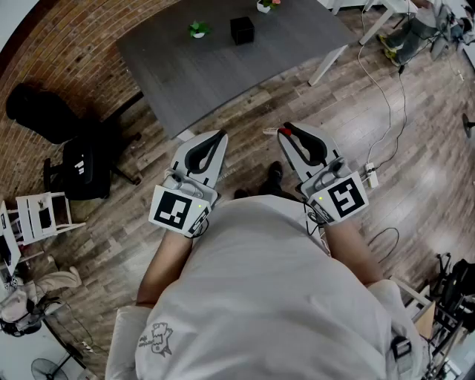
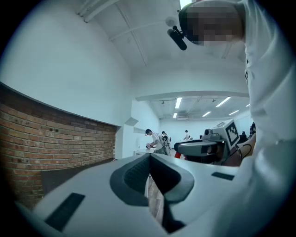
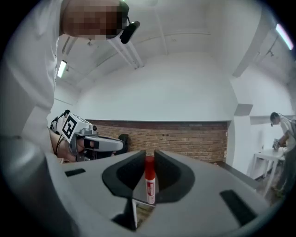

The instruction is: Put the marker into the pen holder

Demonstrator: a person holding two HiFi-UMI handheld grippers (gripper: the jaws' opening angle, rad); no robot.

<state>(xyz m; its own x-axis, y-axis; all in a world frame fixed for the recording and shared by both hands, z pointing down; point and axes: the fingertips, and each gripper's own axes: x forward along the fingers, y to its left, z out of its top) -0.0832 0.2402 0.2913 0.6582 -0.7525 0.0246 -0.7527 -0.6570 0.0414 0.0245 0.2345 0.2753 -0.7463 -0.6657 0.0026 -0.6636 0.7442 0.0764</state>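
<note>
Grey table (image 1: 185, 74) stands at the top of the head view on a wood-plank floor (image 1: 245, 111). On the table are one black pen holder (image 1: 242, 30), one green potted plant (image 1: 197, 30) just left of it, and a second potted plant (image 1: 265, 5) at the far edge. Below, a person in a white shirt (image 1: 260, 297) holds two grippers side by side over the floor, well apart from the table: the left gripper (image 1: 220, 136) and the right gripper (image 1: 286, 131). One black chair (image 1: 85, 167) stands at the left.

Left gripper view: the two jaws are pressed together with nothing between them. One brick wall (image 2: 60, 139) runs along the left, and several people stand far off in the room.

Right gripper view: the two jaws are clamped on one red marker (image 3: 150, 178) with a white label, standing upright between the pads. The marker is nowhere near the pen holder.
</note>
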